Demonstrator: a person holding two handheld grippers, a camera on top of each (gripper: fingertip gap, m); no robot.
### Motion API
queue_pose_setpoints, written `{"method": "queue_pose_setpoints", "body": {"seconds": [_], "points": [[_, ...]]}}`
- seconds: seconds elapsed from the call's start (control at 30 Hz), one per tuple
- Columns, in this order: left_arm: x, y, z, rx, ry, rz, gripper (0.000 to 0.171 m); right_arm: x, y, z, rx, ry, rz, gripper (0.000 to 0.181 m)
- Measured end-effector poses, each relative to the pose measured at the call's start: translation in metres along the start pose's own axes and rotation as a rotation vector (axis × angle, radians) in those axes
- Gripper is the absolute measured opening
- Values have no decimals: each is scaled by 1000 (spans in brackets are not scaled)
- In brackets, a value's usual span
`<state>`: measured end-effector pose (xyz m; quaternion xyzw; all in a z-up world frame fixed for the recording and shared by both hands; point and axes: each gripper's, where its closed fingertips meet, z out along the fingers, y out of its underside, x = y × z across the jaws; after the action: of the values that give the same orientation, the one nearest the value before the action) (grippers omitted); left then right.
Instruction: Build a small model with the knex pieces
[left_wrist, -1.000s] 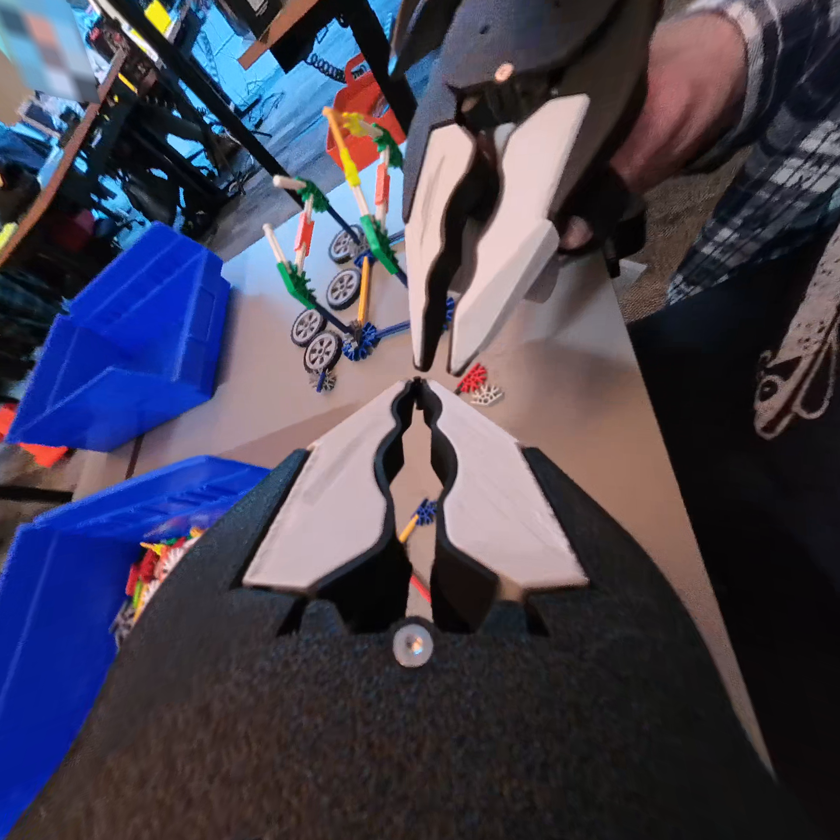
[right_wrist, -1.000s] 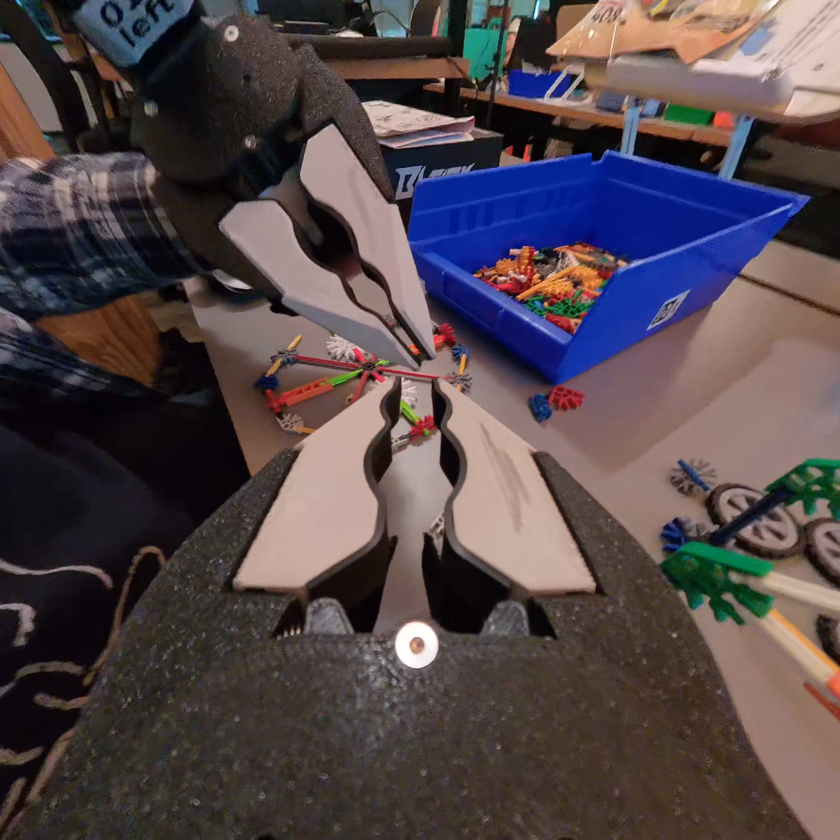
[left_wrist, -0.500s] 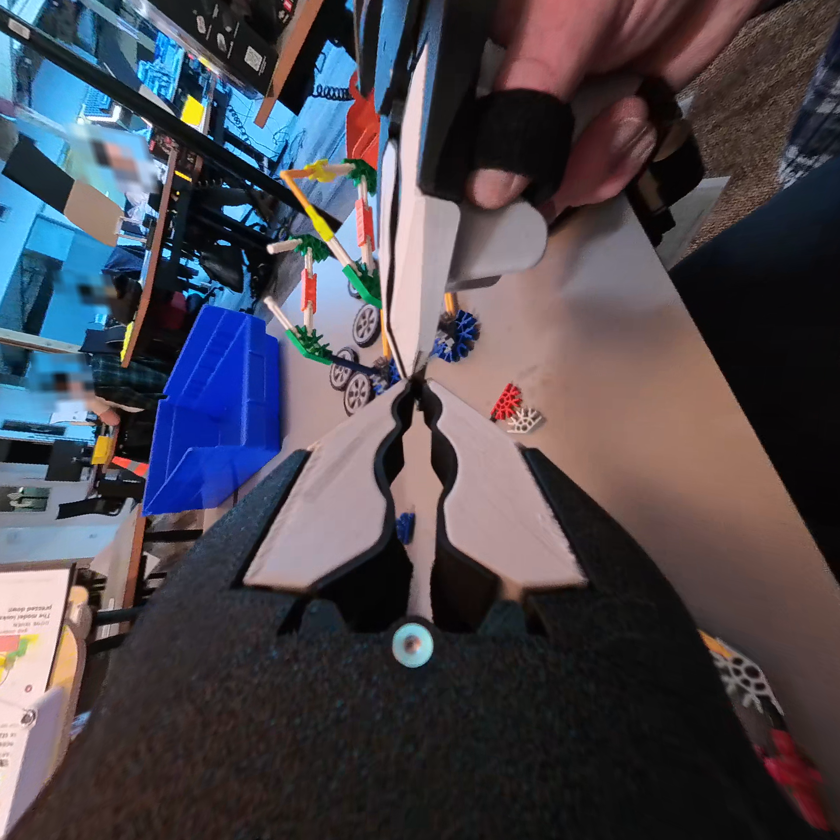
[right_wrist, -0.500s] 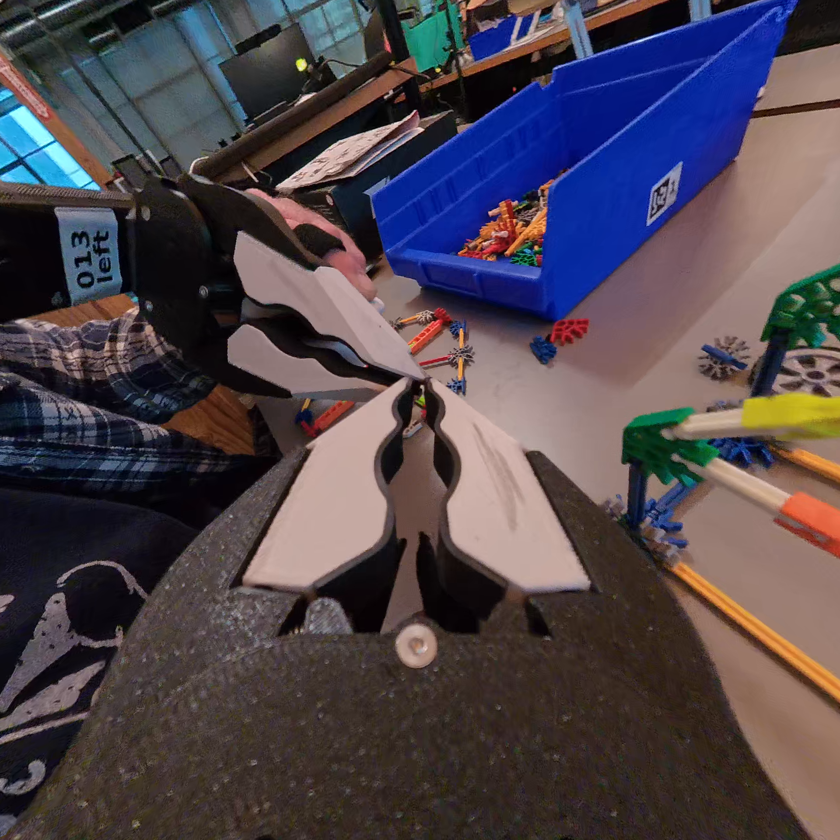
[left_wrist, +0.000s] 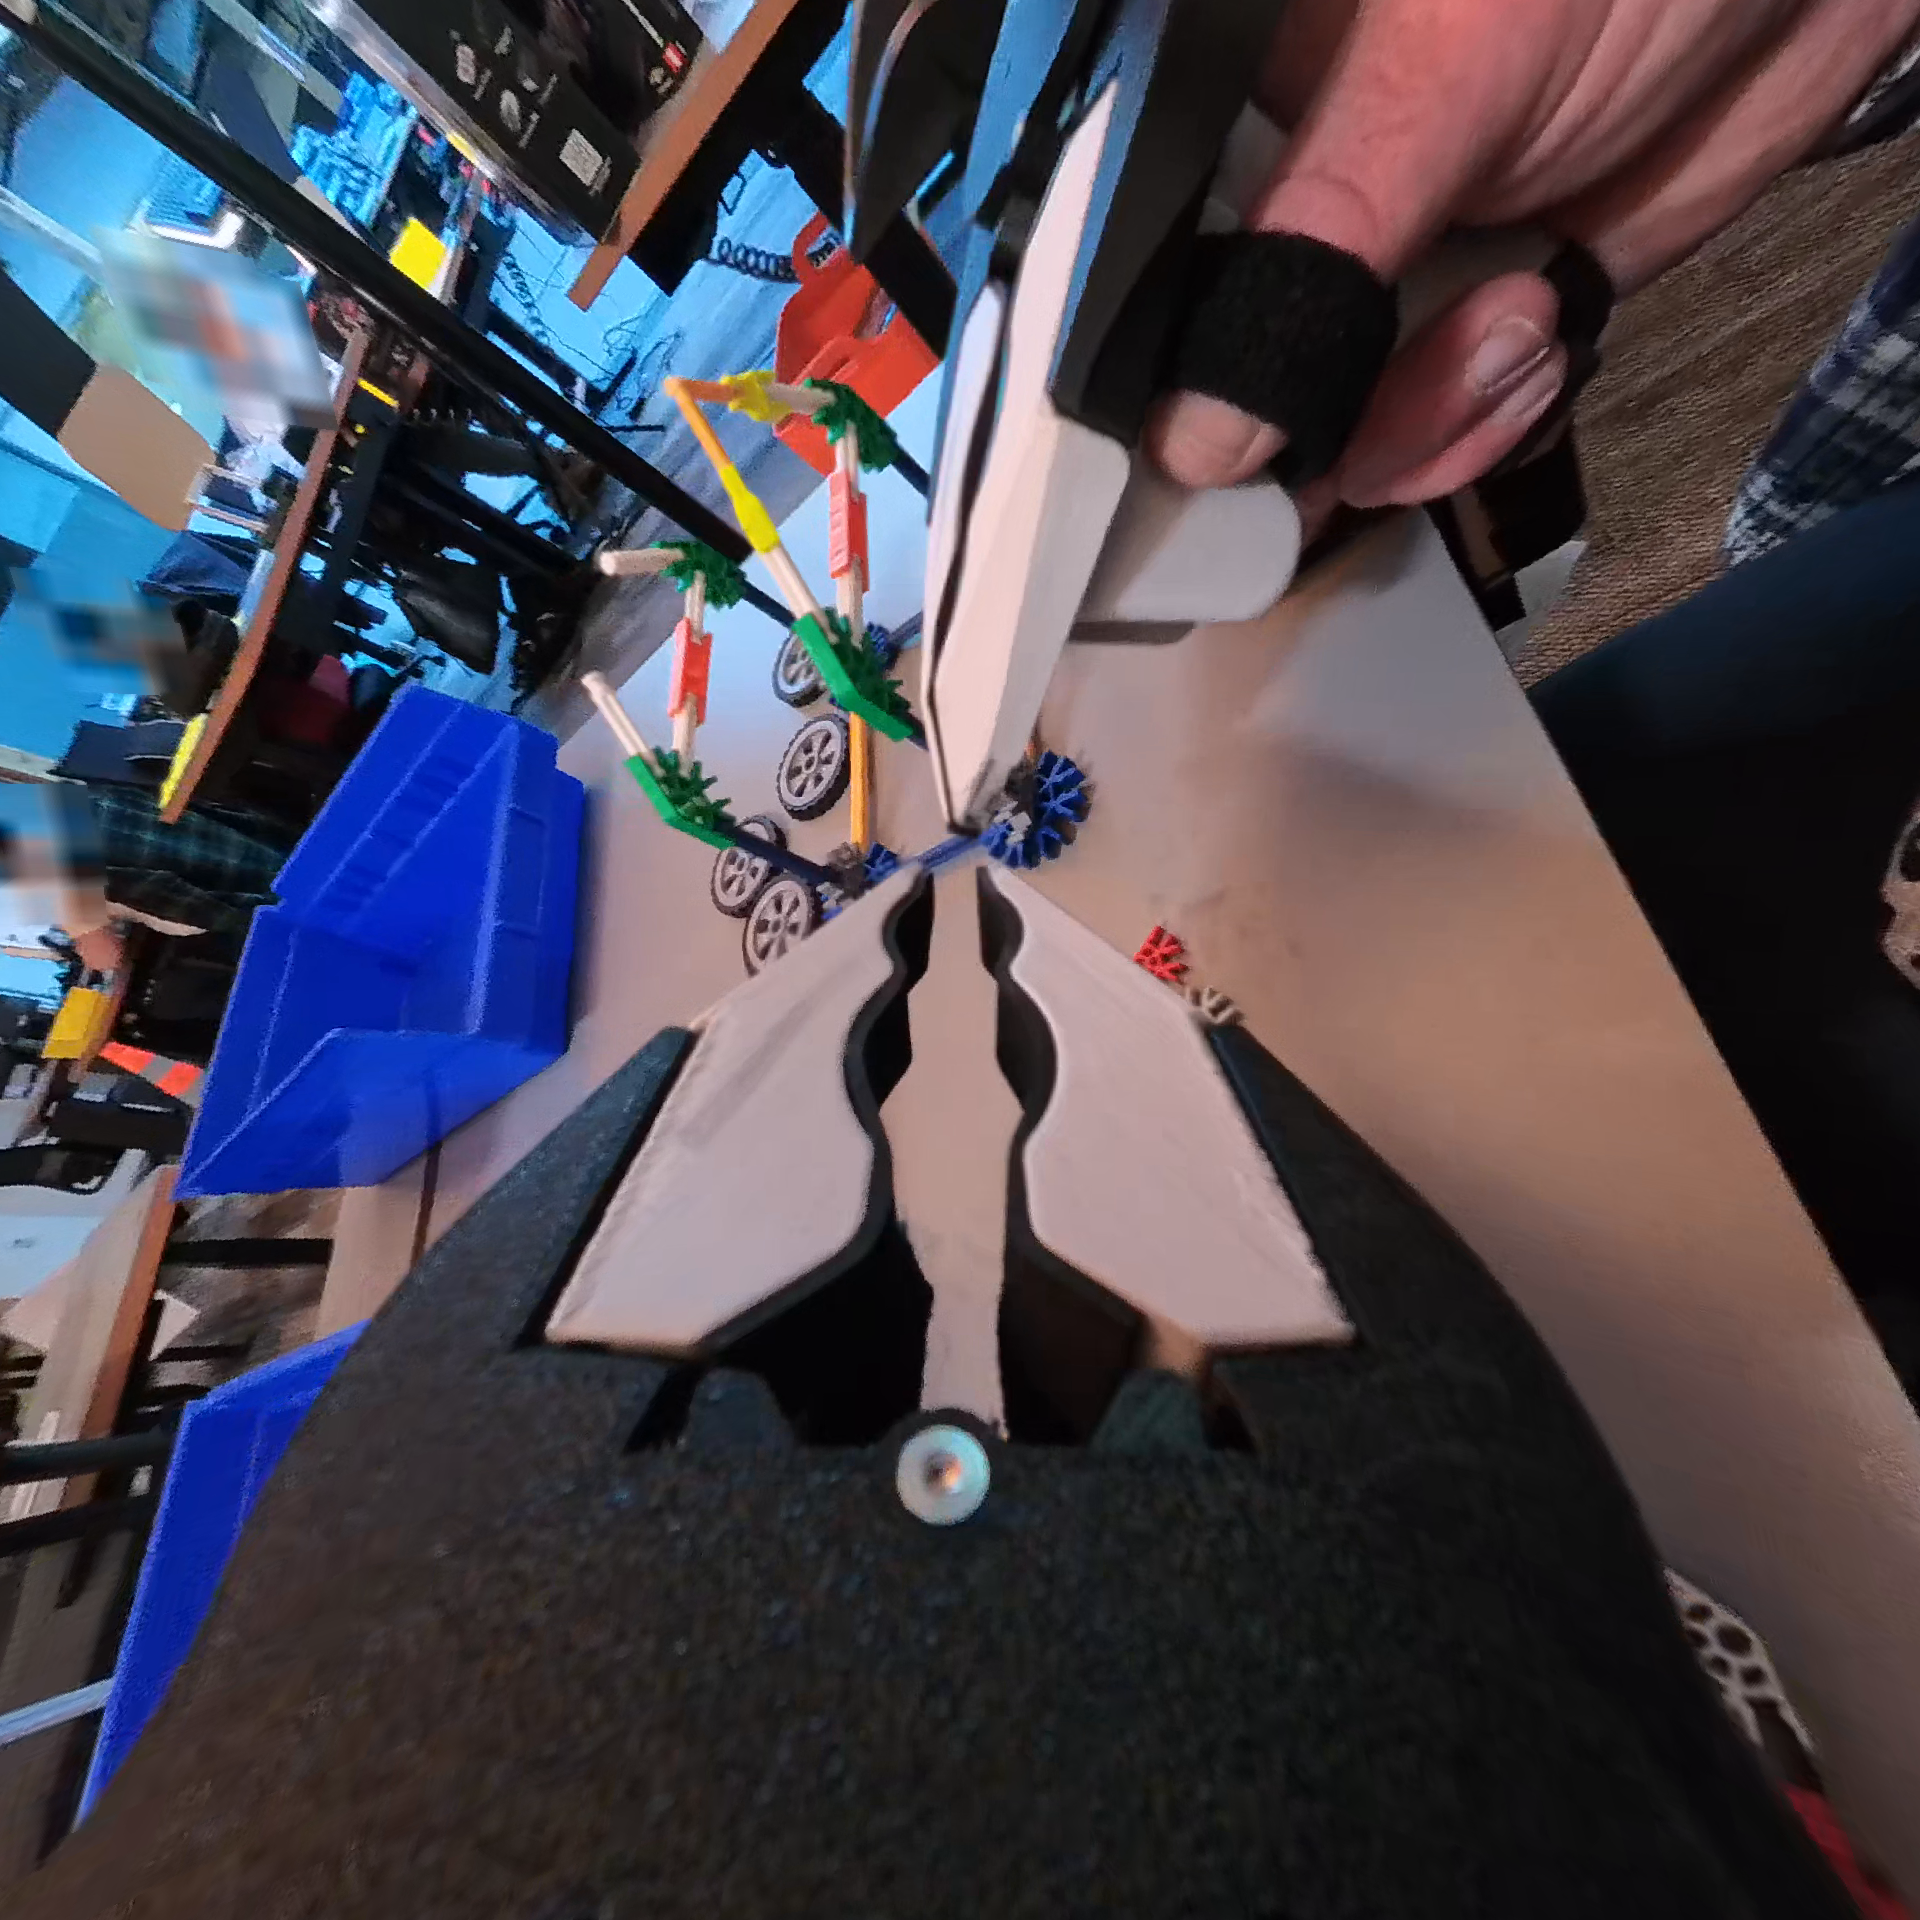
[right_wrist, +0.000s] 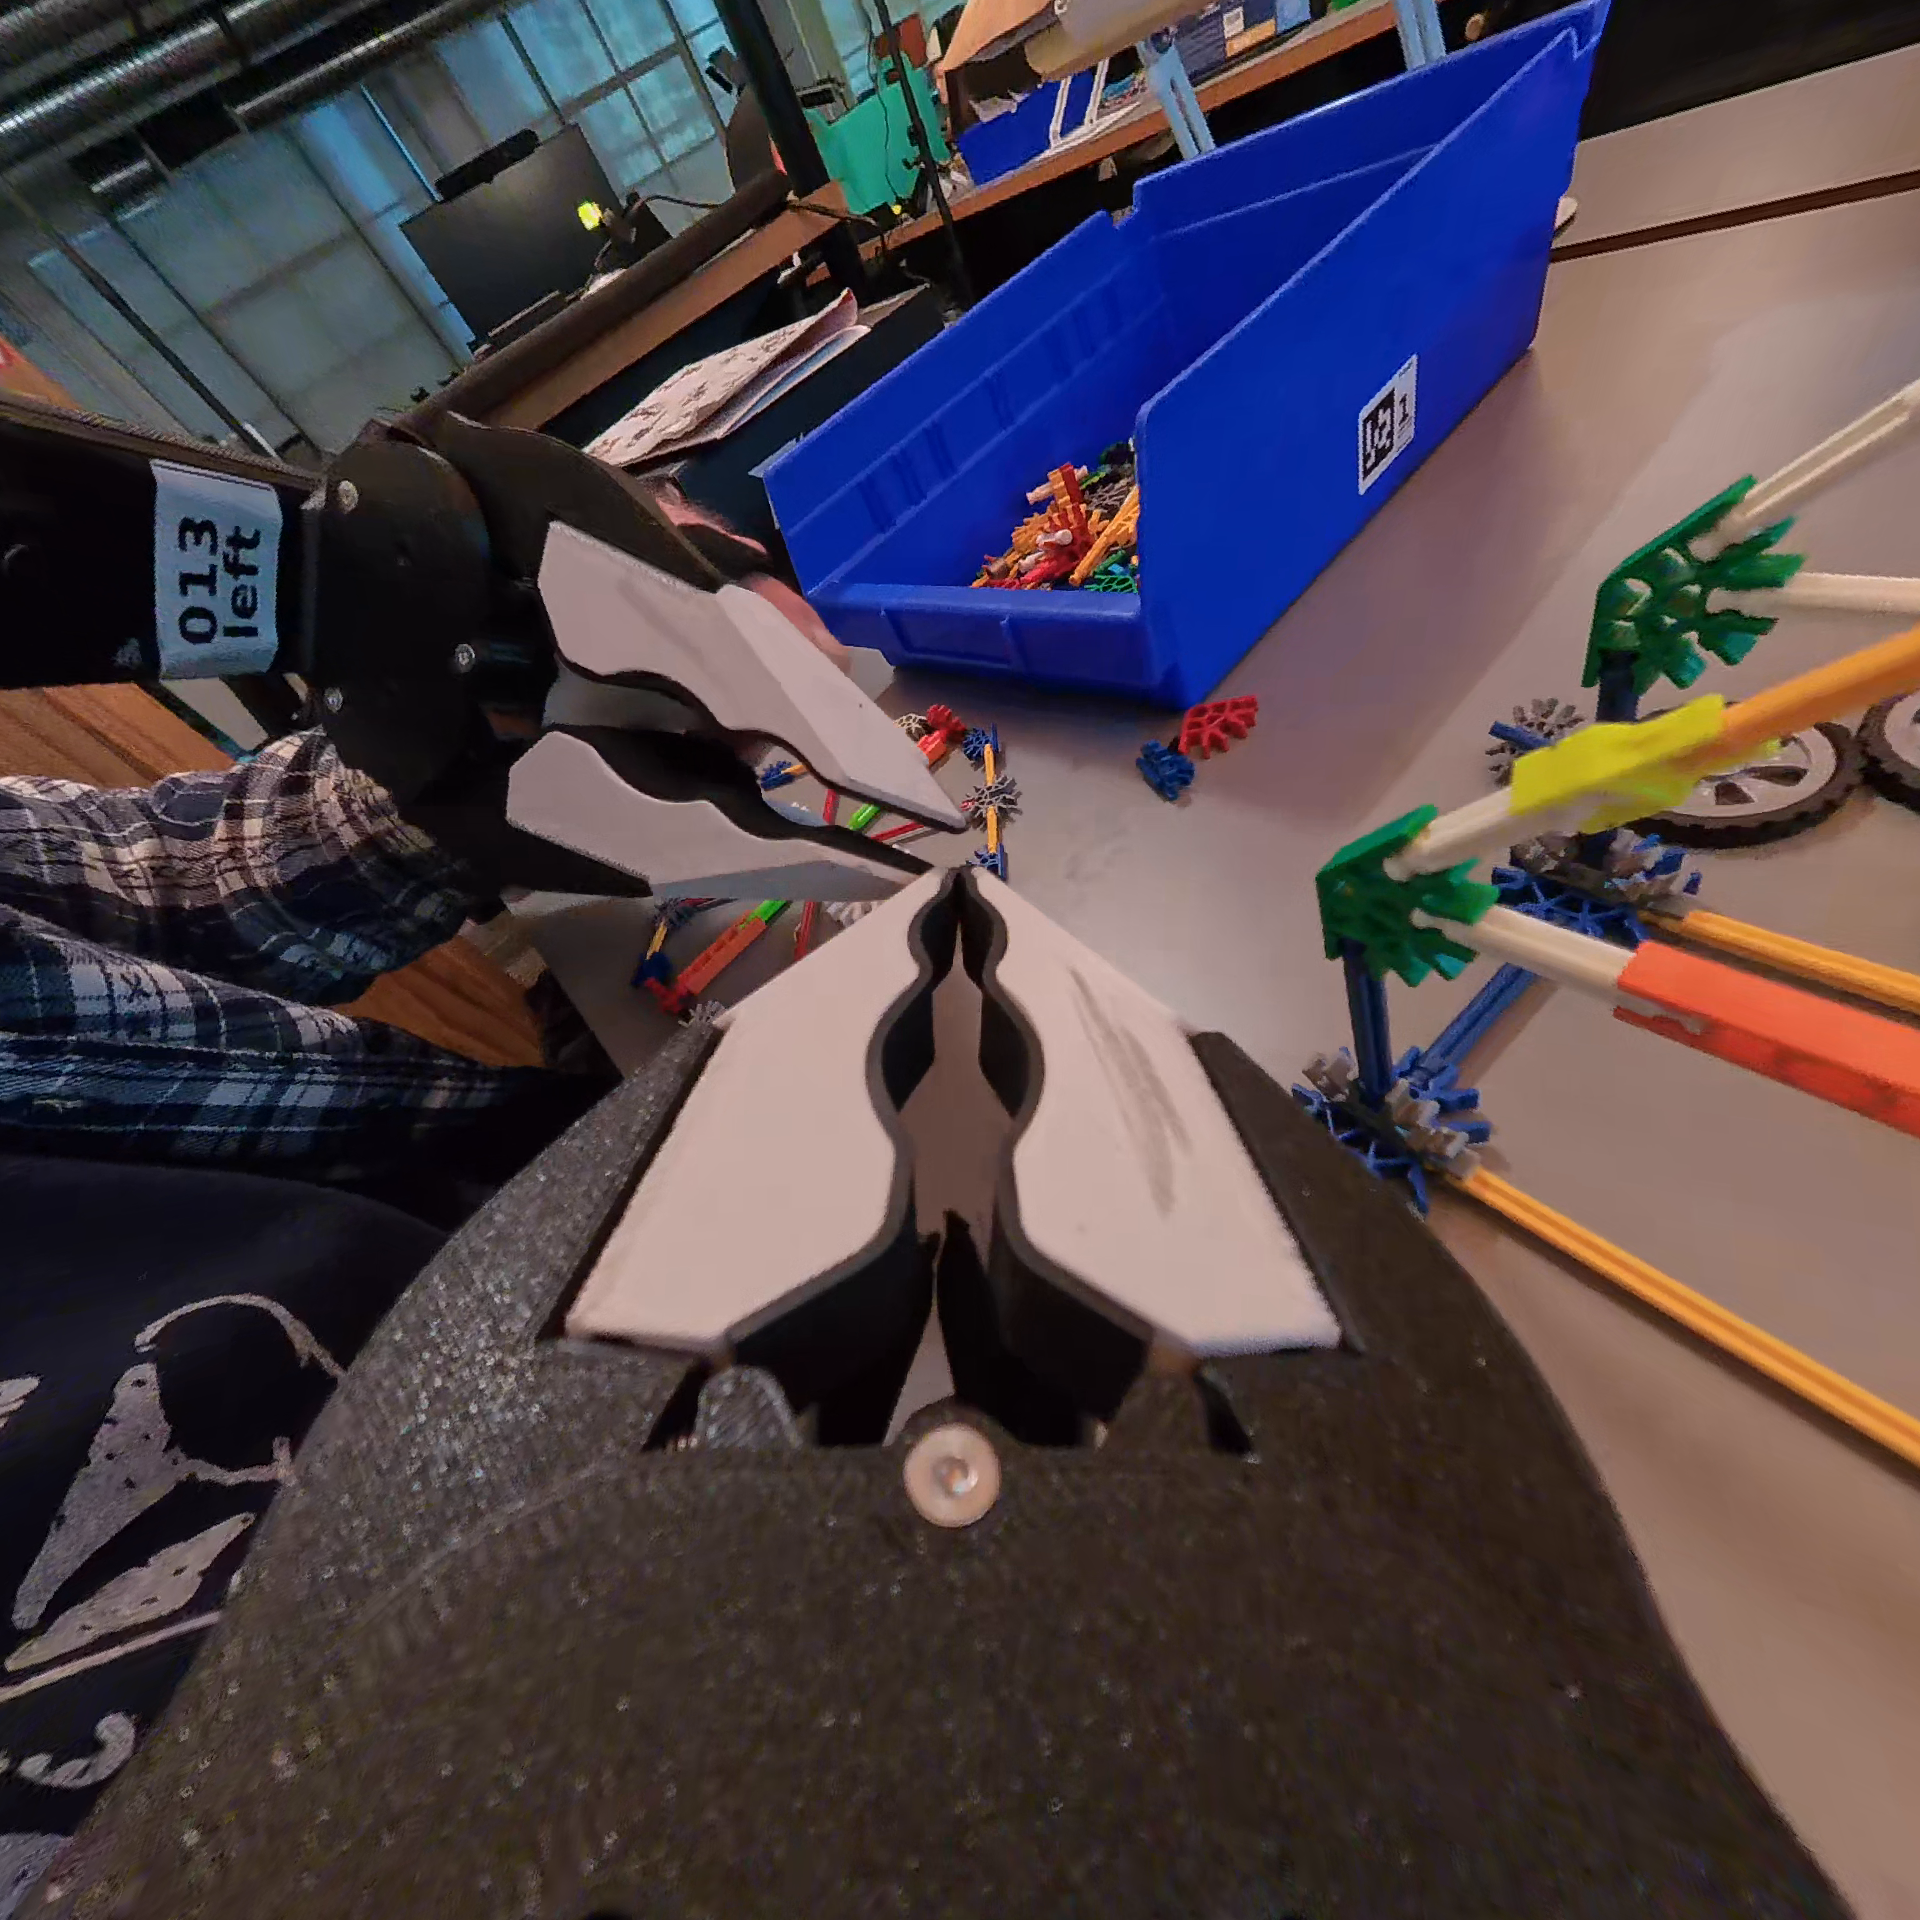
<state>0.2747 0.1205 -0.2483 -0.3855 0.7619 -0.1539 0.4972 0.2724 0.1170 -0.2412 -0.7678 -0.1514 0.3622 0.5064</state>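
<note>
Left tongs (left_wrist: 951, 883) parted; right tongs (right_wrist: 956, 878) closed, tip-to-tip.

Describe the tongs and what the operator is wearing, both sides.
Both tongs, left and right, look alike: a grainy black body, two pale grey tapered fingers with wavy black inner edges, and a silver screw at the base. The left one bears a white label. The person wears a plaid sleeve, a dark printed shirt and black finger straps.
</note>
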Motion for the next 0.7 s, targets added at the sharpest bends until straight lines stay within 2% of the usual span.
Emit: {"method": "queue_pose_setpoints", "body": {"seconds": [0.07,0.17,0.33,0.43,0.53,0.7], "points": [[1,1,-1,3,15,-11,0,1,1,-2,-11,16,-15,0],[2,1,0,21,44,-59,0,4,5,-3,-51,42,-40,0],[6,34,-8,-102,144,-127,4,15,15,-10,-139,111,-100,0],[16,58,-24,-201,275,-215,9,12,26,-7,-197,107,-143,1],[32,58,-30,-187,388,-288,11,4,43,0,-259,79,-176,9],[52,70,-17,-258,443,-234,11,-6,56,8,-305,57,-239,12]]}}
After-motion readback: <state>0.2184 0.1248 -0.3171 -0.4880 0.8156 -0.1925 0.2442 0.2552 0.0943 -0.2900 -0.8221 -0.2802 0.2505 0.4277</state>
